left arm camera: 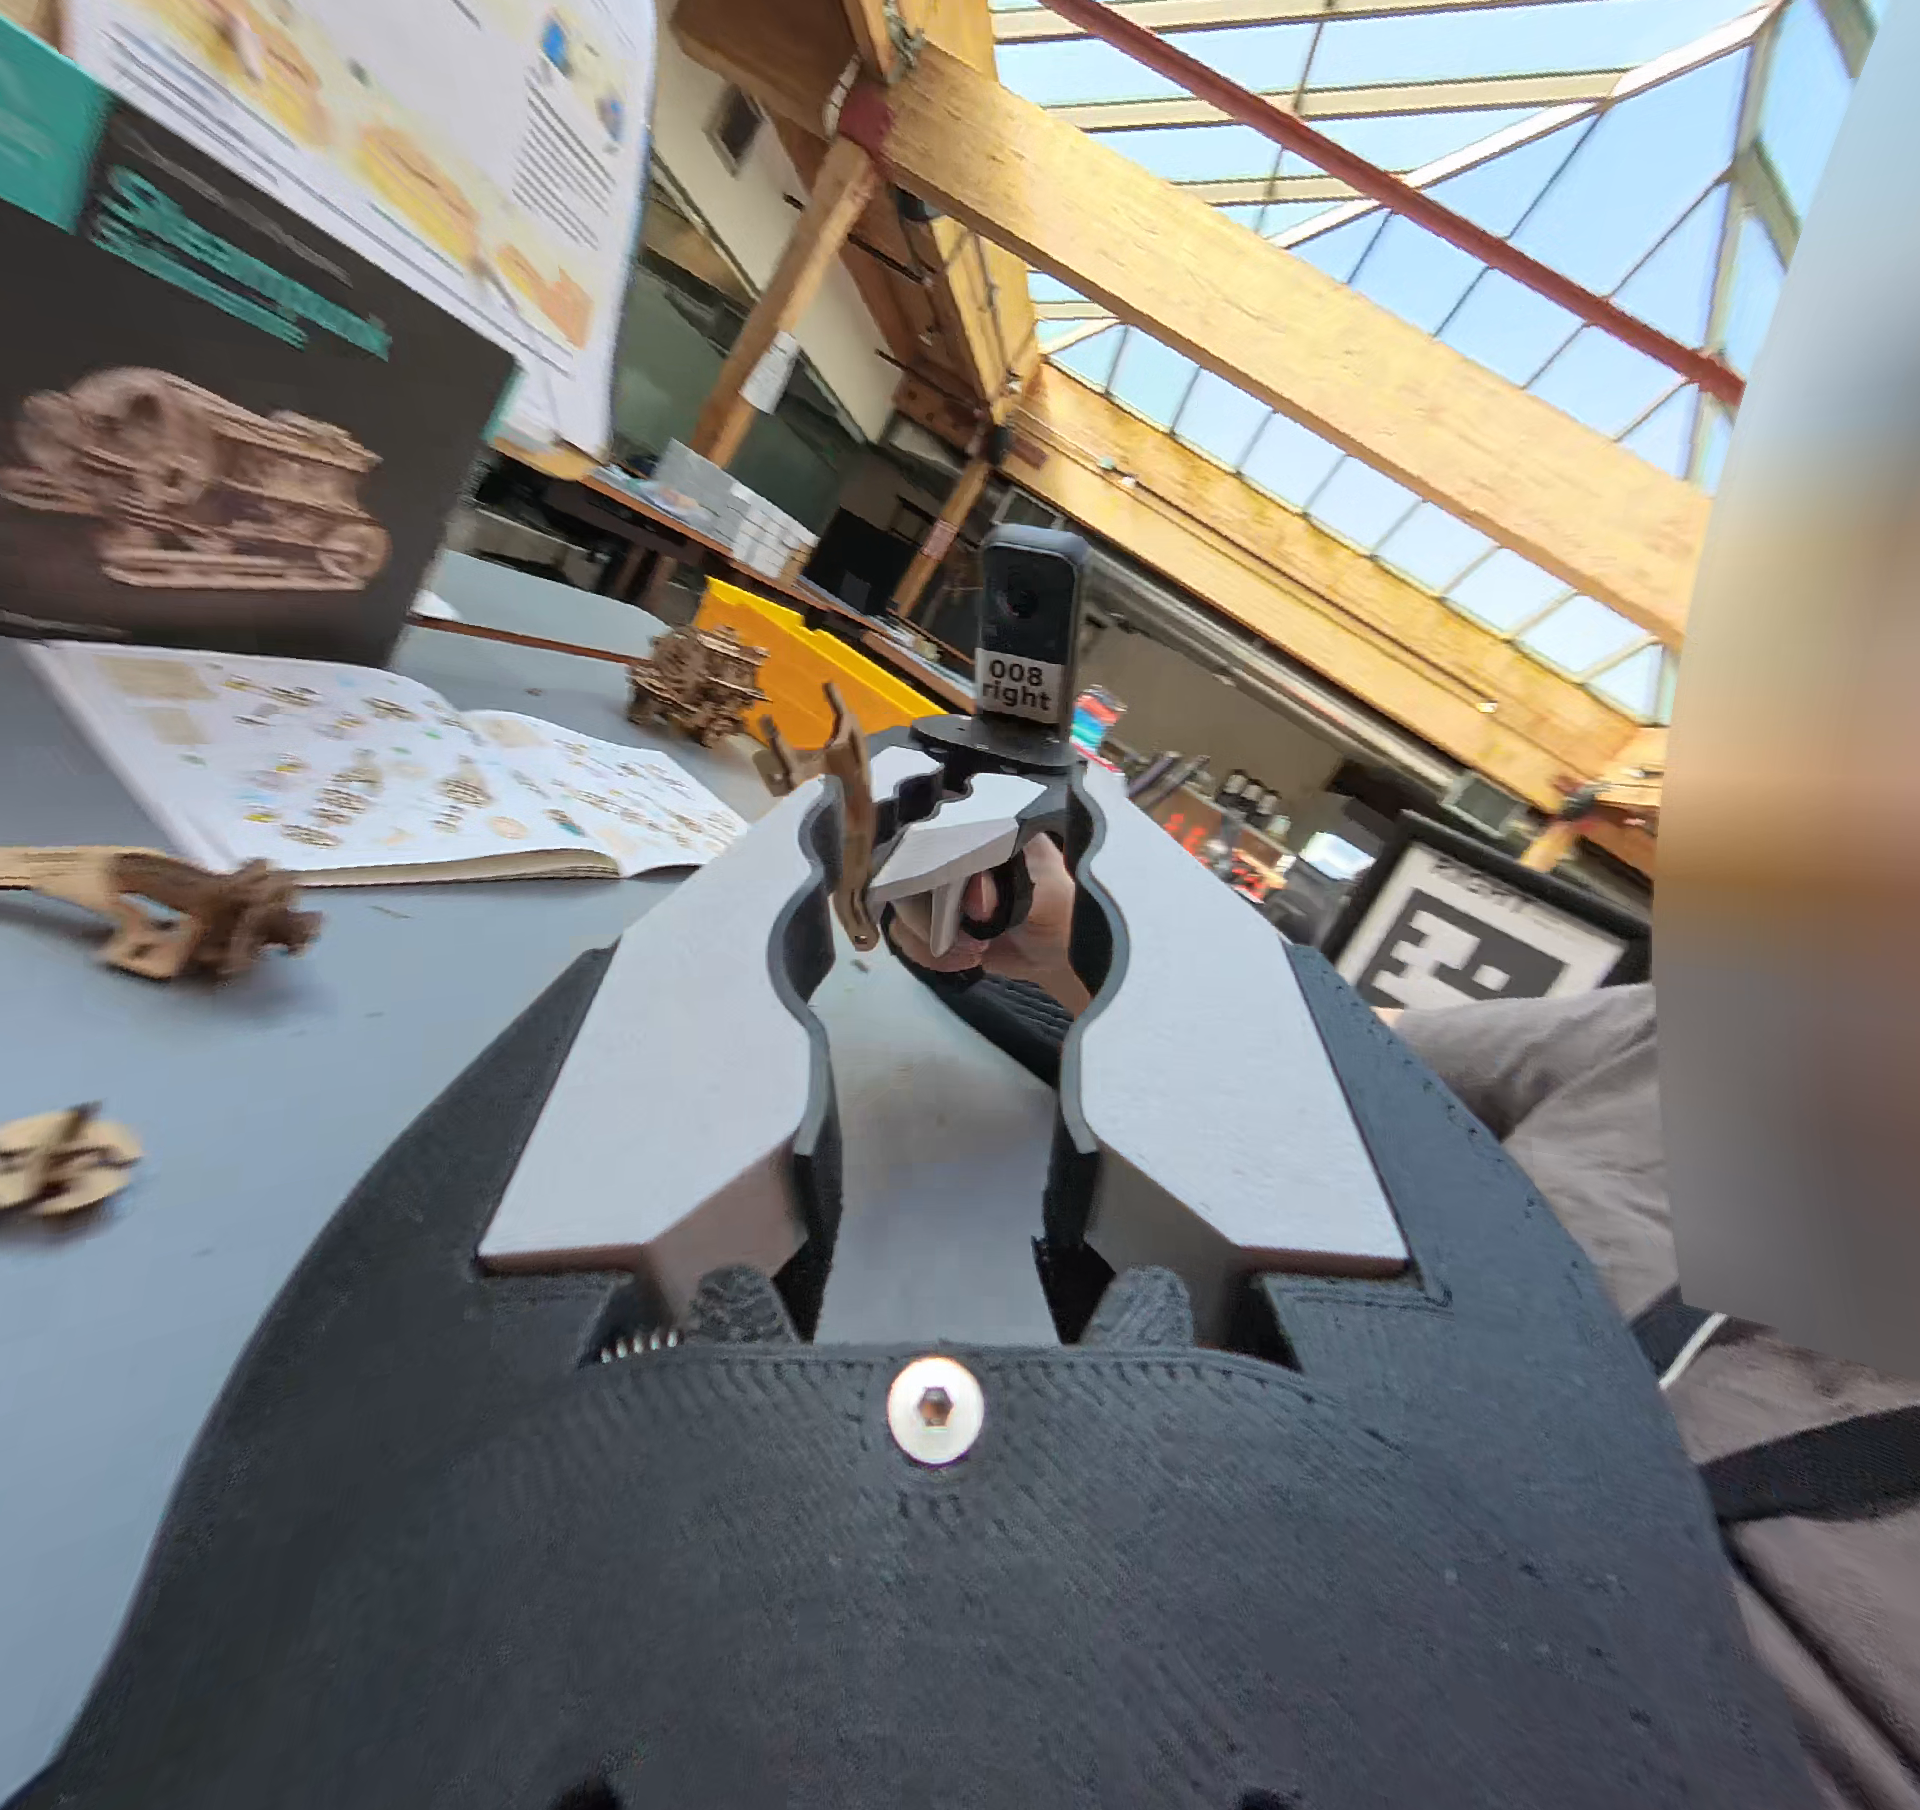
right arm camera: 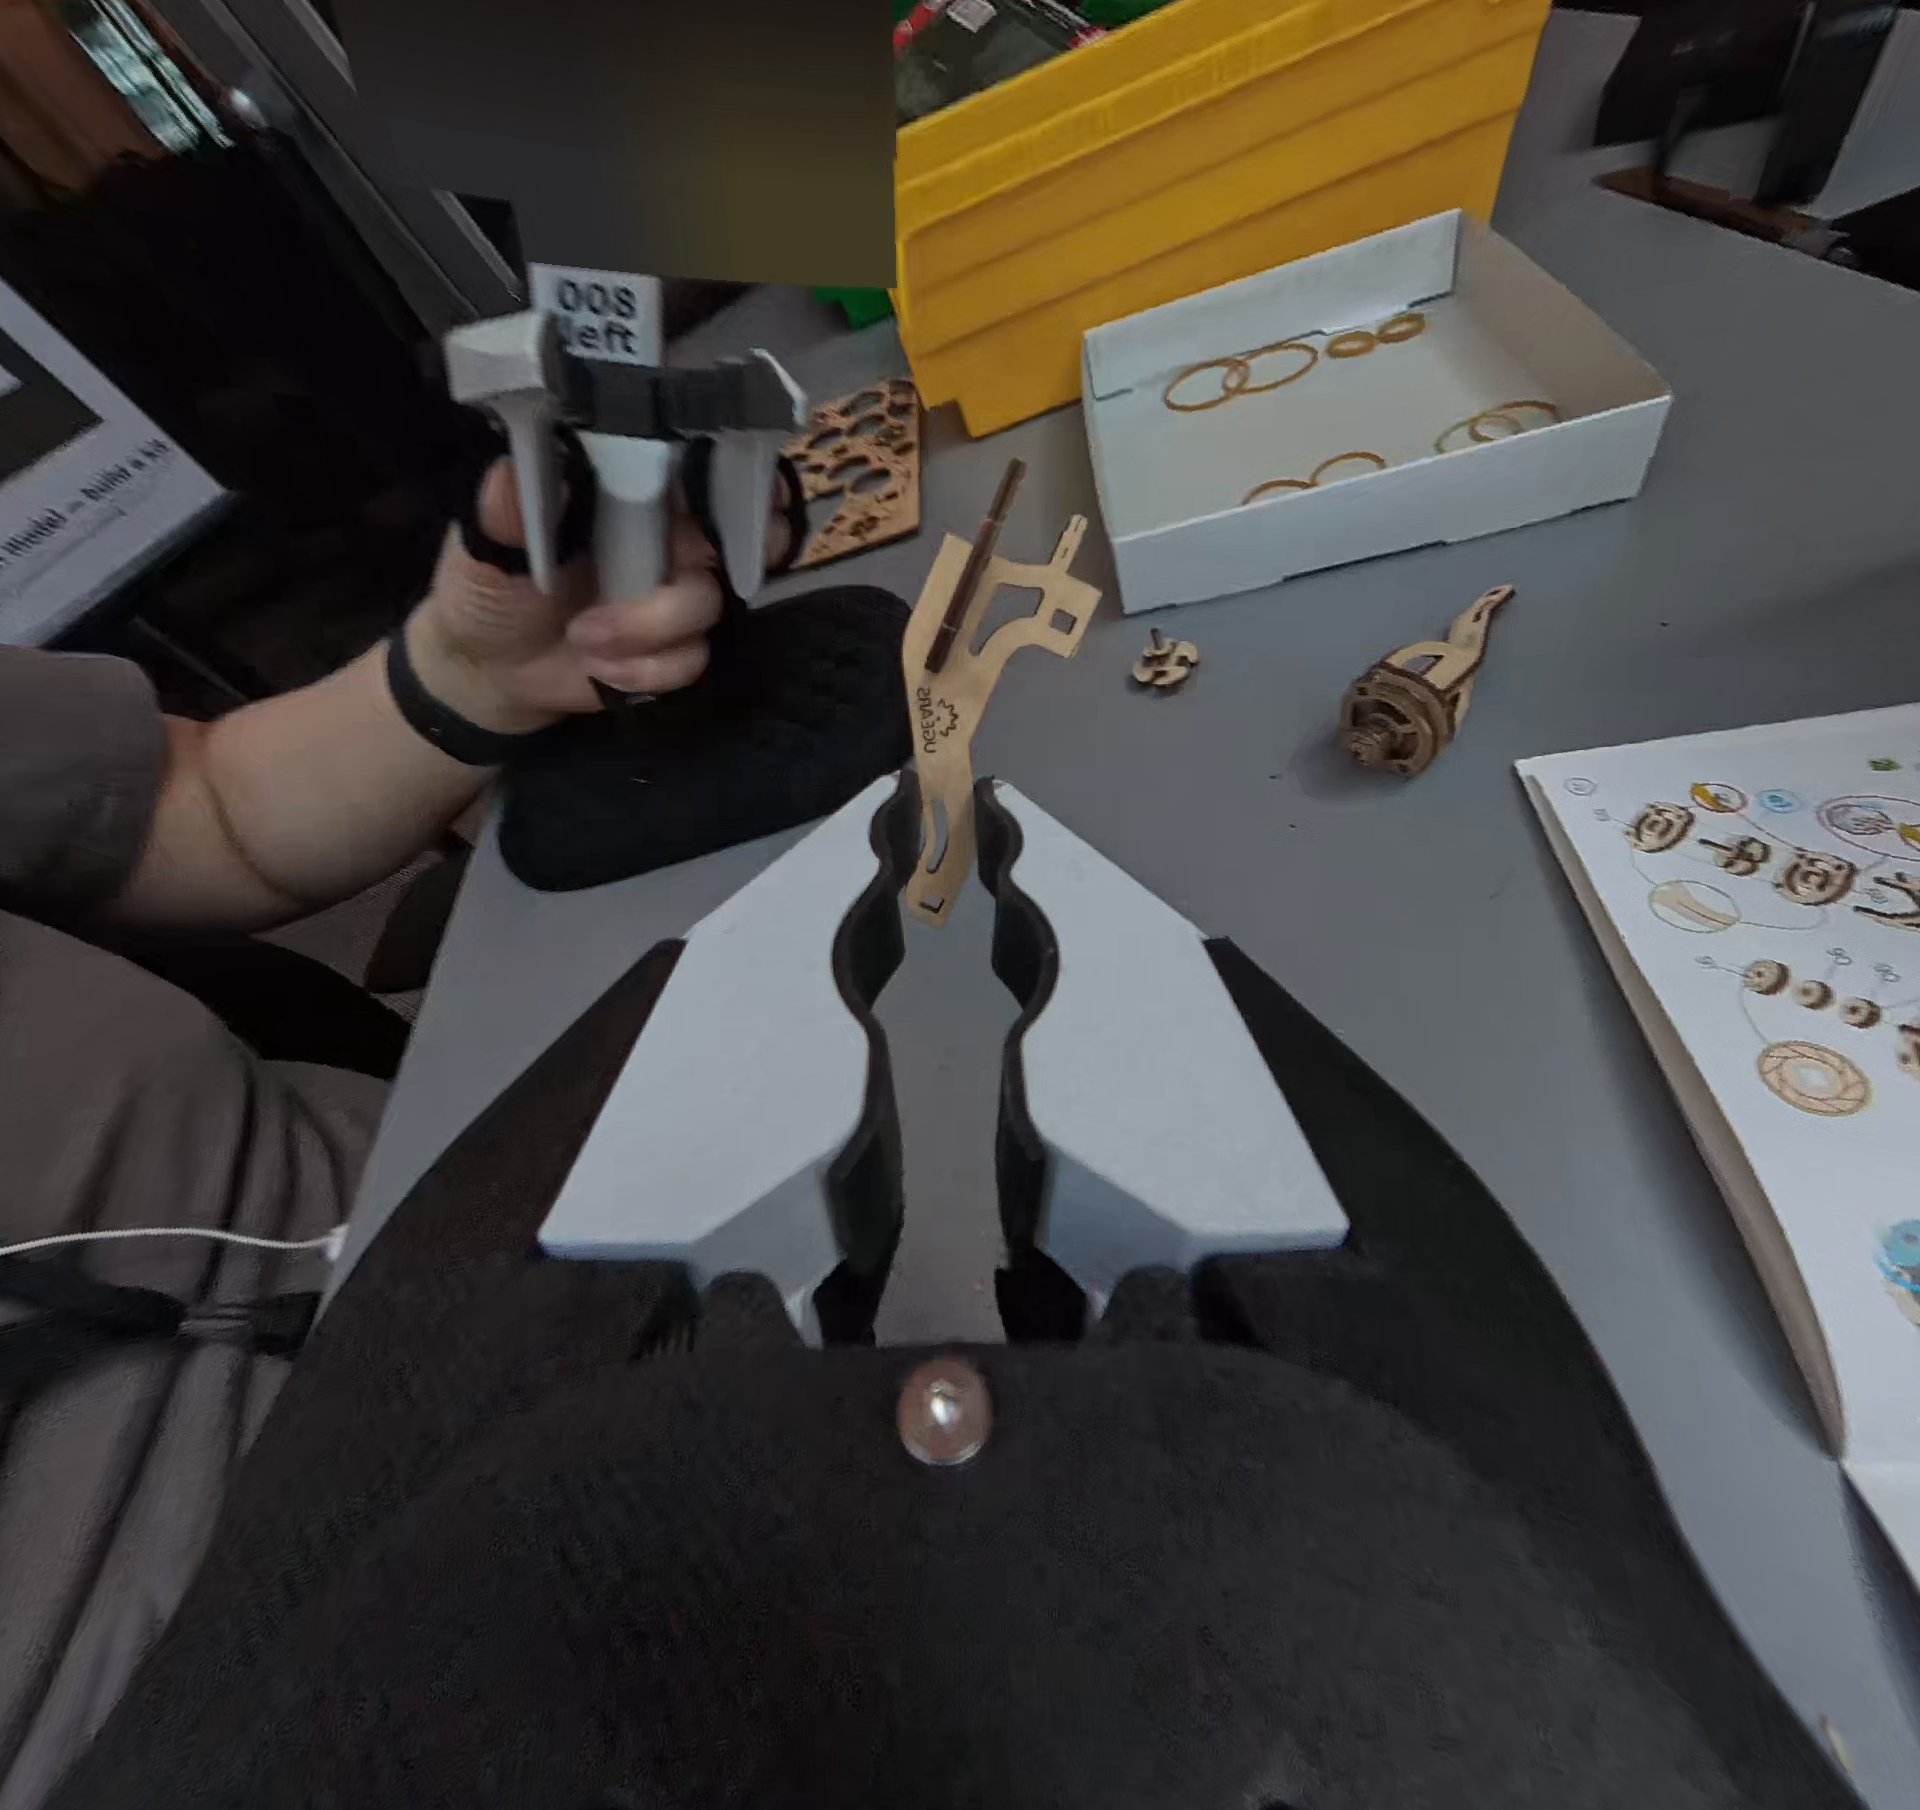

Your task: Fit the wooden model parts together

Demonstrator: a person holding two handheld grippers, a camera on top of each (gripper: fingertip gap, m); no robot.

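My right gripper (right arm camera: 943, 799) is shut on the lower end of a flat, light wooden part (right arm camera: 982, 638). The part stands up from the fingertips above the grey table (right arm camera: 1351, 929), and a thin dark rod (right arm camera: 971, 581) lies across its upper half. My left gripper (left arm camera: 956, 815) is open and empty, its fingers spread wide. It faces the right gripper (left arm camera: 914, 856) and the held part (left arm camera: 854, 830), which sits just beyond its left fingertip. In the right wrist view the left gripper (right arm camera: 634, 524) is raised to the left, held in a hand.
A round wooden subassembly (right arm camera: 1403, 690) and a small gear piece (right arm camera: 1164, 664) lie on the table. A white box (right arm camera: 1371, 524) holds wooden rings, with a yellow bin (right arm camera: 1195, 171) behind it. An open instruction booklet (right arm camera: 1766, 981) lies at the right. More wooden parts (left arm camera: 187, 908) and the kit box (left arm camera: 208, 430) are at the left. The left gripper's tips are roughly 9 centimeters from the right gripper's. The round wooden subassembly (right arm camera: 1403, 690) lies around 12 centimeters away from my right fingertips.
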